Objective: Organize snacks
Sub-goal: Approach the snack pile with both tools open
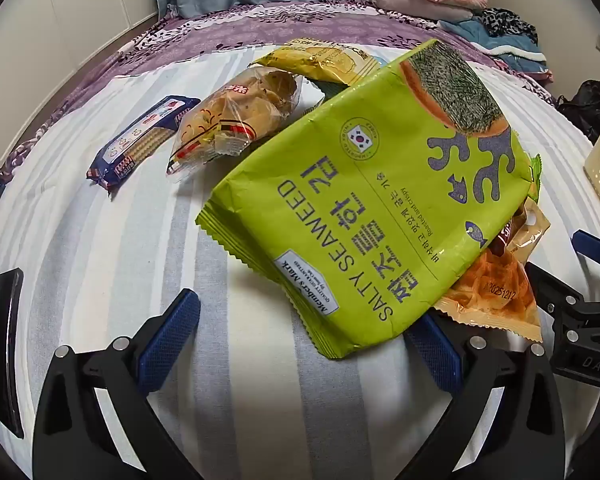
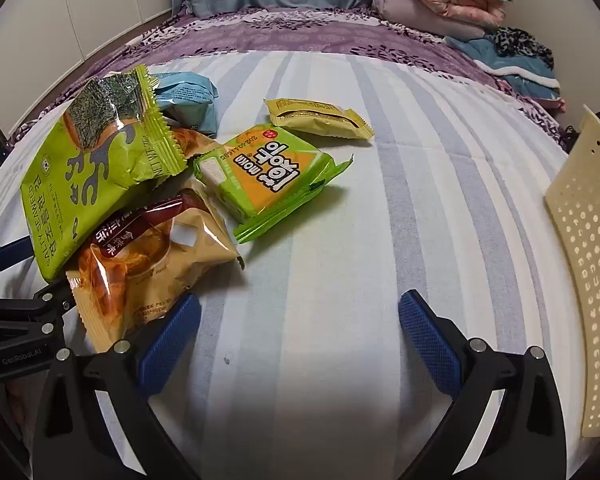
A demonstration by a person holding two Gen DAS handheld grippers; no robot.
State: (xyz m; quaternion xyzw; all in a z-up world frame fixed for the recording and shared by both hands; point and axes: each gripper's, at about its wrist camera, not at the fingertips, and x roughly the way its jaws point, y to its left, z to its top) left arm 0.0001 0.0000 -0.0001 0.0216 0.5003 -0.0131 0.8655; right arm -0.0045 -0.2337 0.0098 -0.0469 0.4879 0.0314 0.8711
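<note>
A: Entry. Left gripper (image 1: 300, 332) has its jaws spread wide, nothing pressed between the pads; the near corner of the salty seaweed bag (image 1: 364, 200) overhangs its right pad. Right gripper (image 2: 300, 332) is likewise fully apart, over bare striped sheet (image 2: 420, 200).

B: Location of the snacks?

A: All on the bed. In the left wrist view the seaweed bag fills the centre, leaning on a tan-and-orange pastry packet (image 1: 492, 292) at 4 o'clock. At 10 o'clock lie a clear bag of puffed crackers (image 1: 236, 120) and a blue biscuit sleeve (image 1: 140, 144). In the right wrist view a green-and-orange wafer pack (image 2: 268, 176) sits near centre, a small yellow bar wrapper (image 2: 320, 118) at 12 o'clock, a light blue pouch (image 2: 188, 100) at 11. A perforated cream basket (image 2: 584, 280) stands at 3 o'clock.

B: Handling notes?

A: The seaweed bag is judged light, air-puffed, with glossy film likely to slip; its contents are brittle. Best taken by the crimped seam at the edge, not across the belly. The pastry packet looks soft and crushable; same approach. Whether the basket is the intended destination is probable, not certain: only one wall shows.
</note>
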